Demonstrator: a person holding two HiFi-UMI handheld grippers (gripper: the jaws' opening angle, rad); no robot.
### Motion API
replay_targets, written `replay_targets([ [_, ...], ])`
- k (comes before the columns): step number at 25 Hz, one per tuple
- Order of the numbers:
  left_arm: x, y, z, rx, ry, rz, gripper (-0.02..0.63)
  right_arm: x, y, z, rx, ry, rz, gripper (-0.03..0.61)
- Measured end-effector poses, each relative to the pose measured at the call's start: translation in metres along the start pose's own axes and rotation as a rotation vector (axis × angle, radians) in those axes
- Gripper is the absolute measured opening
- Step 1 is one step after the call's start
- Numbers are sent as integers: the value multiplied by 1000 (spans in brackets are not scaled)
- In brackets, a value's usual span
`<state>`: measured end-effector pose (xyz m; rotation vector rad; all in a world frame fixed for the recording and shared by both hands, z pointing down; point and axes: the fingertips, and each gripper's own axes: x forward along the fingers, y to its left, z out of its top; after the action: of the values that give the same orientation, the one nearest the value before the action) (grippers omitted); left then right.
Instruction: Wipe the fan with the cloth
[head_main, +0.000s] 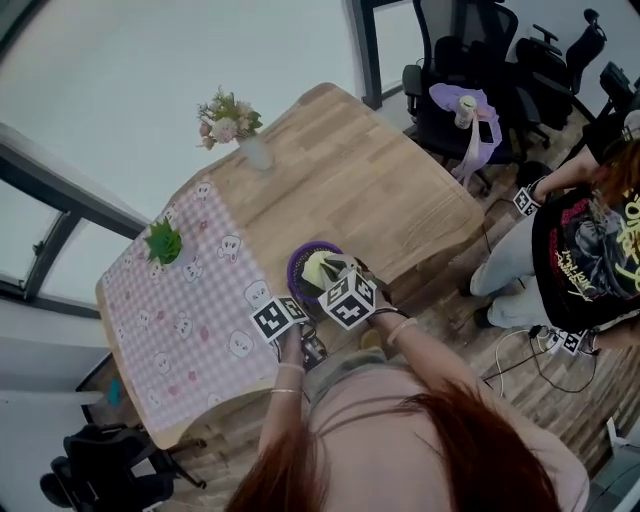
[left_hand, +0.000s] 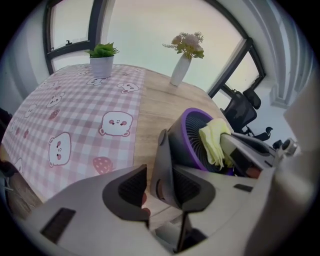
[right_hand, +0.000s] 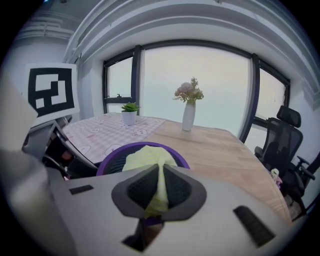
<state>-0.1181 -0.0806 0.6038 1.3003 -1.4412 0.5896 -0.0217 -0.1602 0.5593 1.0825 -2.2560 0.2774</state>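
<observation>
A small grey fan (left_hand: 192, 142) with a purple rim stands tilted near the front edge of the wooden table (head_main: 370, 190). In the head view the fan (head_main: 310, 270) sits just ahead of both marker cubes. My left gripper (left_hand: 159, 186) straddles the fan's grey stand. The right pad lies against the stand, and a thin gap shows at the left pad. My right gripper (right_hand: 160, 187) is shut on a yellow cloth (right_hand: 150, 157), which rests on the fan's grille (right_hand: 115, 160). The cloth (left_hand: 215, 140) also shows in the left gripper view, draped over the rim.
A pink checked tablecloth (head_main: 190, 300) covers the table's left part and carries a small potted plant (head_main: 165, 243). A white vase of flowers (head_main: 250, 145) stands at the far side. Office chairs (head_main: 470, 90) and a person (head_main: 580, 250) are to the right of the table.
</observation>
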Motion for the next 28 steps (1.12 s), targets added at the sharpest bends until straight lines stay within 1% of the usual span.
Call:
replay_targets([
  [2,-6,-1,-2,-23,-12,-11,126,-1,-1,1,-27,2,-6,25],
  [4,-11,1,-4,-49,-28,-23,147,-2,1,1,-36,1,4,25],
  [6,-16,2,-4,-55,-47,-30,147,-1,1,-2,-22,8,22,25],
  [9,-25,4,-1,-33,-86,-33,149,2,2,-2,27,21,85,25],
  [11,-31,8,2,-18,-111,-39,149,-1,-1,5,71,-11,108,25],
  [15,-48,14,12,13,-182,-46,150,-25,-14,29,108,-117,86,25],
  [19,-58,17,13,-1,-212,-85,149,-53,-22,40,181,-176,88,25],
  [21,-66,19,14,3,-241,-88,124,-67,-24,43,199,-202,87,25],
  [24,-77,17,16,32,-290,-86,86,-86,-28,46,210,-240,71,25],
  [28,-89,10,17,75,-362,-90,54,-109,-29,47,198,-276,59,25],
])
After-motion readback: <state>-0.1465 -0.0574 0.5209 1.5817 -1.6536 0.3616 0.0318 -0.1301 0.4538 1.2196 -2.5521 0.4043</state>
